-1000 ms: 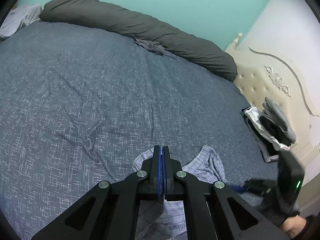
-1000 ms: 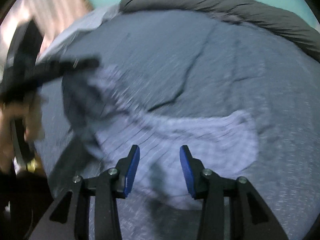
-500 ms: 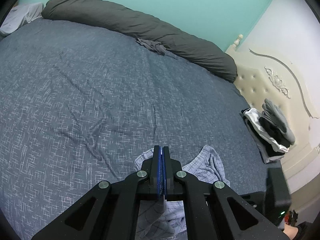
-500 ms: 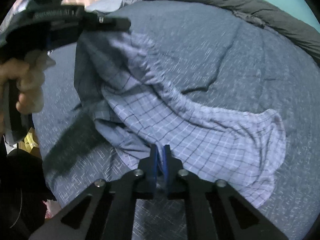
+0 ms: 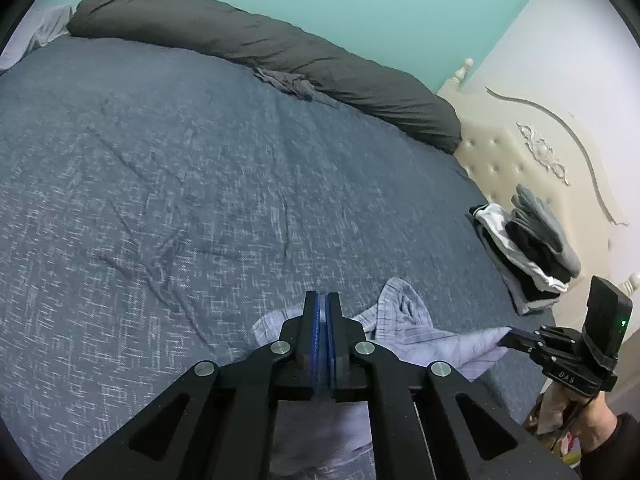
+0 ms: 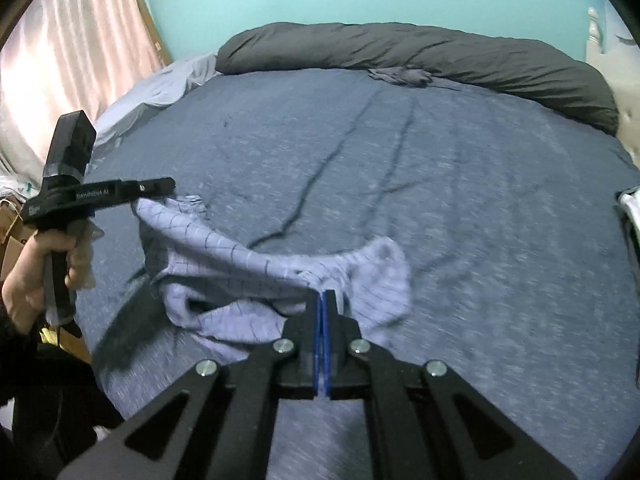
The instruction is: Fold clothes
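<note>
Both hands have hold of the same light checked garment [image 6: 240,264] near the front edge of the bed [image 5: 200,184]. The left gripper [image 6: 168,189] has its jaws closed on one corner, lifted a little above the cover, and the right gripper [image 6: 322,300] has just closed its jaws on another bunched edge, with cloth pinched between the blue pads [image 6: 325,320]. Between the two the fabric sags in a rumpled band, and a loose flap still lies on the bed beyond the right gripper. To do this step well, I judge the hands should draw apart until that band goes taut, then lift evenly so the flap clears the cover before the piece is laid flat; a thin pinch like this could slip if pulled sharply. The right wrist view is blurred, so how deep the grip is I cannot tell. There are no containers in sight; the nearest thing to one is a stack of folded clothes [image 5: 524,248] by the cream headboard [image 5: 520,160], well apart from the garment, with grey and black pieces on top.
</note>
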Motion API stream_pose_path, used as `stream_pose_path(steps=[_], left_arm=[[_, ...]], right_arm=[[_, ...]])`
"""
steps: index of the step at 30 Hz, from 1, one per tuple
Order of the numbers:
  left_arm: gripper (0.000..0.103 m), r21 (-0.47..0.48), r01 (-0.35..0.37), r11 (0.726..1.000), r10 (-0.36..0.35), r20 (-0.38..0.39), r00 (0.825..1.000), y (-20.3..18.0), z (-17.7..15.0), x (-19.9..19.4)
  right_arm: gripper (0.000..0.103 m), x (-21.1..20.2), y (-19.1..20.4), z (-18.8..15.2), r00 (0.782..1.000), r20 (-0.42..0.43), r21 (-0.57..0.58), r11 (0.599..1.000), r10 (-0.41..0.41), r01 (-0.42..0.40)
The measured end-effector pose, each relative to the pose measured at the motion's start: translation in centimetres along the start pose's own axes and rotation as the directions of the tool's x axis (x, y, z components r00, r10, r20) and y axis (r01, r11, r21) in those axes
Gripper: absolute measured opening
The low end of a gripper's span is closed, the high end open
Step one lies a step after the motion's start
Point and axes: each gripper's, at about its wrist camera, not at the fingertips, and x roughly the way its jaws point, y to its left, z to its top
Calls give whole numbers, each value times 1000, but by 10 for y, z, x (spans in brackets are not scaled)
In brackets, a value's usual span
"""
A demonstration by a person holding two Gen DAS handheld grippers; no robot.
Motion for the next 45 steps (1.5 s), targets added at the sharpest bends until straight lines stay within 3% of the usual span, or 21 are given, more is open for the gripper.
stream_pose_path(steps=[6, 13, 17, 25, 26, 29, 40, 45], left_arm=[[3, 7, -9, 1000, 9, -40, 999, -1, -10, 11], [4, -17, -18, 1000, 16, -76, 997, 10, -25, 23], [4, -38, 4, 999, -8, -87, 996, 12, -34, 32], [10, -42, -20, 999, 16, -95, 995, 18, -39, 49], [10, -48, -24, 999, 19, -93, 996, 21, -38, 50], [10, -65, -27, 998, 21, -91, 996, 27, -39, 54], [10, -62, -54, 997, 48, -98, 994, 31, -37, 59], [10, -47, -59, 997, 55, -90, 994, 32, -33, 58]], right_arm=[[0, 7, -30, -42, 993, -101, 10, 998, -55, 56], [0, 19, -60, -68, 969, -181, 30, 984, -166, 174], [1, 18, -71, -72, 977, -195, 97, 990, -81, 101], [5, -8, -73, -42, 998, -53, 207, 978, -26, 36], [10, -6, -75, -37, 999, -44, 228, 973, -16, 25], [31, 13, -77, -23, 998, -50, 262, 965, 24, -10], [35, 95, -26, 24, 982, -127, 207, 972, 139, -111], [41, 124, 1, 39, 963, -159, 172, 967, 216, -188]])
